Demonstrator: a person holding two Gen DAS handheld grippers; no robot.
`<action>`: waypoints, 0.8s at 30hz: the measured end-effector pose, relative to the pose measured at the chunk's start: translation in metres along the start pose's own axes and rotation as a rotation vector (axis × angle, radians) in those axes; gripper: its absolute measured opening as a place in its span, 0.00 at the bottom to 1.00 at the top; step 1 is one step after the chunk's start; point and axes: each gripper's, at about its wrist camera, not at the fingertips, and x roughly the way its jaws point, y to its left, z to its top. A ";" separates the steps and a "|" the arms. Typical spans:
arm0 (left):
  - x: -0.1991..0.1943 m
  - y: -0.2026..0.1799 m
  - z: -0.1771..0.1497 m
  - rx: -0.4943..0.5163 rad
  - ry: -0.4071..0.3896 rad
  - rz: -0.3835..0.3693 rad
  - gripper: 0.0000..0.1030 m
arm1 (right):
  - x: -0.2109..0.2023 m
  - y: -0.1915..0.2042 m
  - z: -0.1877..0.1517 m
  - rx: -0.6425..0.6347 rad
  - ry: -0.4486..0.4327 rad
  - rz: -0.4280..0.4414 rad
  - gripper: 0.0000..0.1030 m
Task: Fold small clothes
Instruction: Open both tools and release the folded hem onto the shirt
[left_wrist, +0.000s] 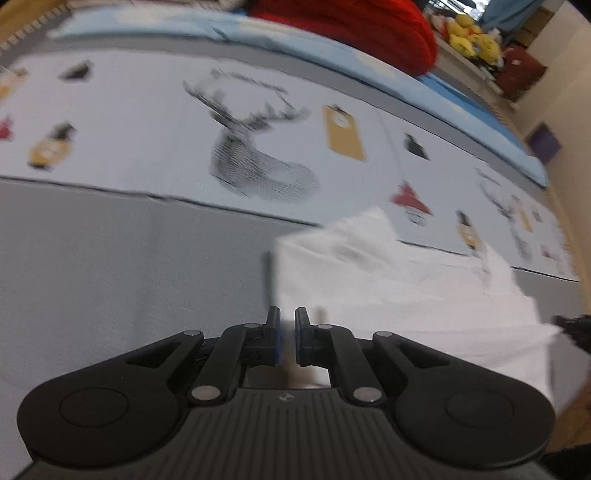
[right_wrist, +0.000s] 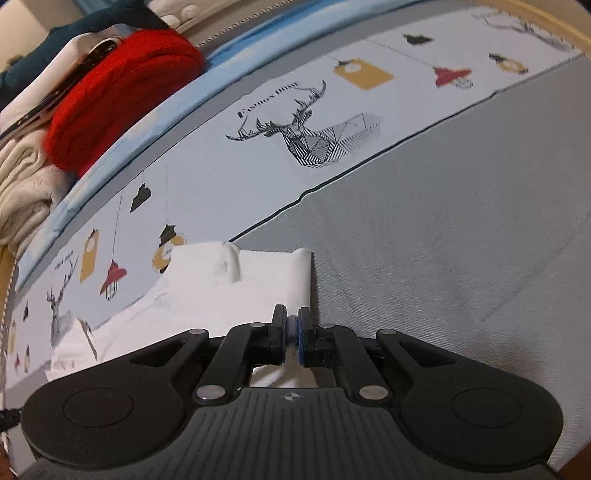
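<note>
Two grippers shared one white garment (right_wrist: 229, 284), which lay on the grey sheet (right_wrist: 443, 229) just below the deer print (right_wrist: 314, 136). Right gripper (right_wrist: 291, 330) was clamped on its edge; left gripper (left_wrist: 287, 332) seemingly too, though blurred. Mid-fold, the next move called for laying the edge flat.

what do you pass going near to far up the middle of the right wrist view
right gripper → white garment pinched in it → grey sheet → white printed band with the deer → light blue bedding → red knit
</note>
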 end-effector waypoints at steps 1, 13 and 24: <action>-0.007 0.003 0.001 -0.004 -0.020 0.013 0.08 | -0.002 -0.001 0.002 0.027 -0.018 0.005 0.08; -0.005 -0.011 -0.036 0.141 0.089 -0.057 0.39 | -0.021 0.003 -0.022 -0.183 -0.006 -0.029 0.22; 0.029 -0.031 -0.016 0.116 0.078 0.071 0.39 | 0.006 0.015 -0.020 -0.248 0.002 -0.063 0.24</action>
